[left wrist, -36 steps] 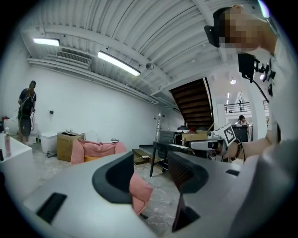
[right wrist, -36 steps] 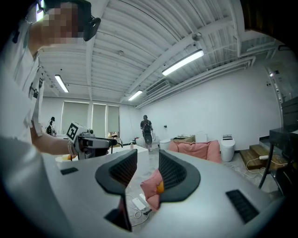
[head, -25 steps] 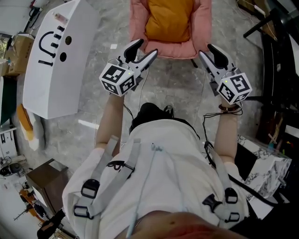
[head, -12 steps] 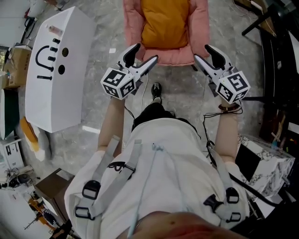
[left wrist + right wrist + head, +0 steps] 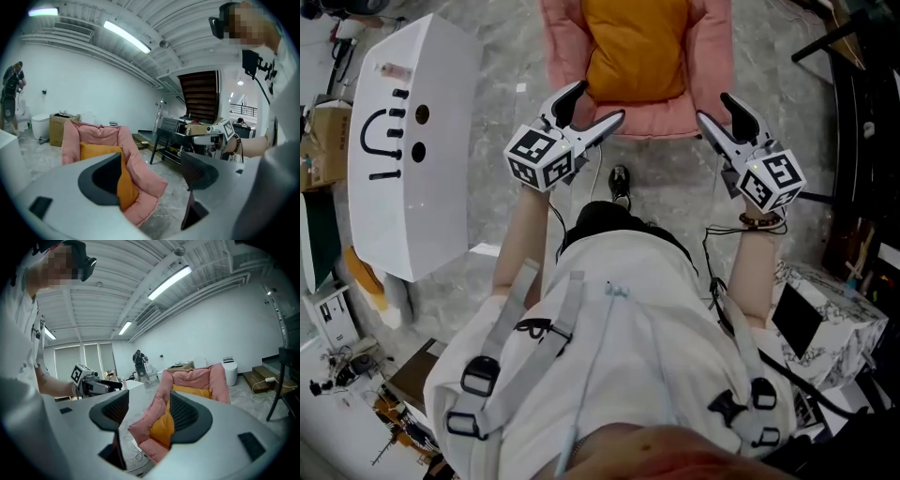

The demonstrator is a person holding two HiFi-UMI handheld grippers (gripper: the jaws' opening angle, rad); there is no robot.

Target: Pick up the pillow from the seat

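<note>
Where the grey marbled floor (image 5: 487,66) fills the head view, a large white cabinet (image 5: 403,150) with black marks lies at the left, apart from the seat.

Person in a white shirt (image 5: 619,347) stands facing the seat, both forearms raised forward.

Pink padded seat (image 5: 712,66) at top centre, with raised sides and back. Orange pillow (image 5: 636,47) sits on its cushion between the pink sides, leaning on the back. Untouched by either tool.

Left gripper (image 5: 598,103) held before the seat's front left corner, marker cube toward the person. Jaws spread and opening. In the left gripper view the gap (image 5: 152,173) holds nothing, and the pillow (image 5: 98,151) and seat (image 5: 140,173) show beyond it, out of reach.

Right gripper (image 5: 713,107) held before the seat's front right corner, level with the left one. Jaws likewise parted and opening, nothing between the pads (image 5: 147,411). The pillow (image 5: 164,425) and pink seat (image 5: 197,376) show past them, clear of the ribbed pads.

Dark shoe (image 5: 620,178) on the floor between the two grippers, just short of the seat's front edge.
</note>
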